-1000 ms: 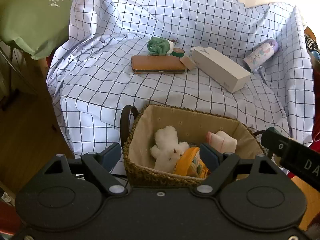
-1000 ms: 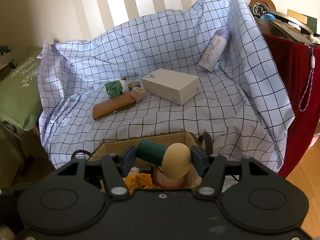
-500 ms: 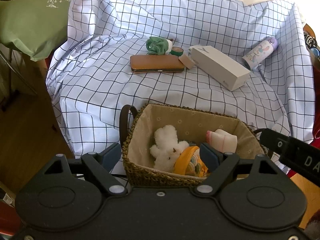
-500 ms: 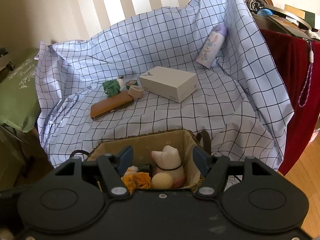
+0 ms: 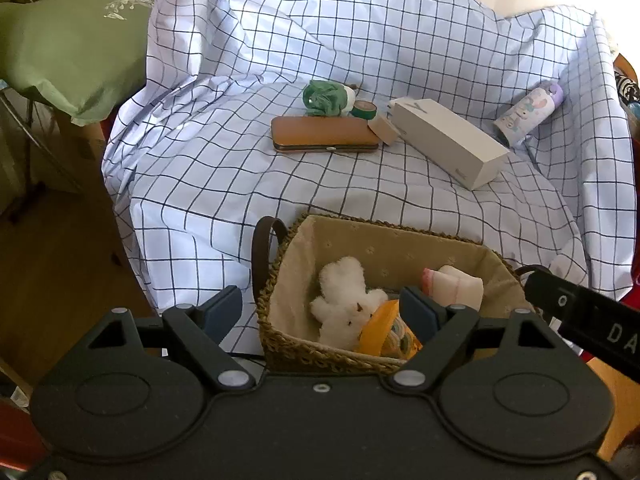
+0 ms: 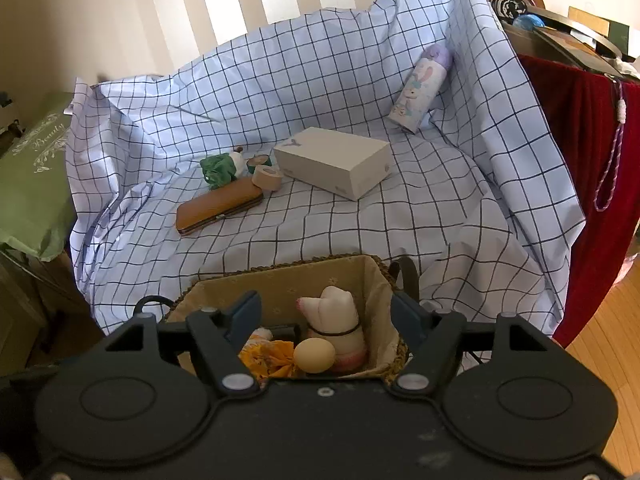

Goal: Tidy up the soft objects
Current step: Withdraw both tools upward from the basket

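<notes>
Checked cloth (image 5: 224,184) is draped over the whole seat and up its back, which gives the clutter 1 plain surface to be sorted from. Nearest, the right gripper (image 6: 326,316) hangs over the woven basket (image 6: 384,264) with its jaws about half apart and nothing between them; they have just been opening, which looks like the let-go after a drop. Right under that gap a tan egg-shaped piece (image 6: 315,355) sits beside a pink-and-white plush (image 6: 336,320) and a yellow cloth toy (image 6: 268,358).

The left gripper (image 5: 322,310) also stands open and empty. Its right jaw is over the basket and its left jaw is outside the near rim, close to the dark handle (image 5: 264,248). It seems parked while the other hand works. A fluffy white toy (image 5: 346,304) lies between its jaws.

Well beyond both jaws, 1 soft thing is still out: a green plush (image 5: 324,98), touching the far edge of a tan case (image 5: 324,140). Beside them lie 2 tape rolls, a white box (image 5: 448,142) and a patterned bottle (image 5: 528,114), all hard, so presumably left where they are.
</notes>
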Action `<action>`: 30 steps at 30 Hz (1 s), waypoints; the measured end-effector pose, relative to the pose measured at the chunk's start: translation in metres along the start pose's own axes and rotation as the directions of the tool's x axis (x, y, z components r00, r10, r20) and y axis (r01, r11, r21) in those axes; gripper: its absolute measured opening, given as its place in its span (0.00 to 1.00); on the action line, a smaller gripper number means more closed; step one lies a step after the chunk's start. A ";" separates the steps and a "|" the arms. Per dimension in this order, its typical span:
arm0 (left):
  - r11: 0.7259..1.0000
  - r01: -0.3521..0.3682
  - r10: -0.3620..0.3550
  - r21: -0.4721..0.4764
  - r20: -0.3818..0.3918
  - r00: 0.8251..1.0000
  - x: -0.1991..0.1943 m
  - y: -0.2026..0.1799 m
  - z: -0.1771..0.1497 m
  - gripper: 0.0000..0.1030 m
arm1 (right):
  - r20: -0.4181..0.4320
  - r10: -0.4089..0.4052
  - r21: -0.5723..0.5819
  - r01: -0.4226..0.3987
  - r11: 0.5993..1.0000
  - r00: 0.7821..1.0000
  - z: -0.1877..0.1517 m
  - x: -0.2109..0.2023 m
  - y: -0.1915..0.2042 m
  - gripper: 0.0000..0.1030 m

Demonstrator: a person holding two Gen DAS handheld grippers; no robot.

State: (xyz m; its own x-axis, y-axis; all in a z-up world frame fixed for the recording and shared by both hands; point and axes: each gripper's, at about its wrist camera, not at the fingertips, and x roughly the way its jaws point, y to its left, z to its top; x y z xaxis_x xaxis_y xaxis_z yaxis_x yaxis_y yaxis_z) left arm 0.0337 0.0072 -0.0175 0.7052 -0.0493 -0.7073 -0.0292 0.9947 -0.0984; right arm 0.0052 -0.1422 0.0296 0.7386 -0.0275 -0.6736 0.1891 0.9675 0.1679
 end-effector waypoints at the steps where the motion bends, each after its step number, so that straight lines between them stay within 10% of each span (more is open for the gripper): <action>1: 1.000 -0.002 0.002 0.000 0.002 1.000 0.000 0.000 0.000 0.79 | -0.001 0.000 0.000 0.000 1.000 1.000 0.000 0.000 0.000 0.70; 30: 0.999 -0.049 0.049 0.023 0.034 0.998 -0.003 -0.001 0.000 0.89 | -0.005 -0.048 -0.001 0.048 0.999 0.999 -0.001 0.004 -0.006 1.00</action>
State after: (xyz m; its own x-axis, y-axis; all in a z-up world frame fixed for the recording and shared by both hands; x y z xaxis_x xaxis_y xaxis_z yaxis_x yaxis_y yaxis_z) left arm 0.0310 0.0065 -0.0154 0.7268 0.0022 -0.6869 -0.0480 0.9977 -0.0475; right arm 0.0069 -0.1484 0.0252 0.7254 -0.0729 -0.6844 0.2240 0.9652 0.1347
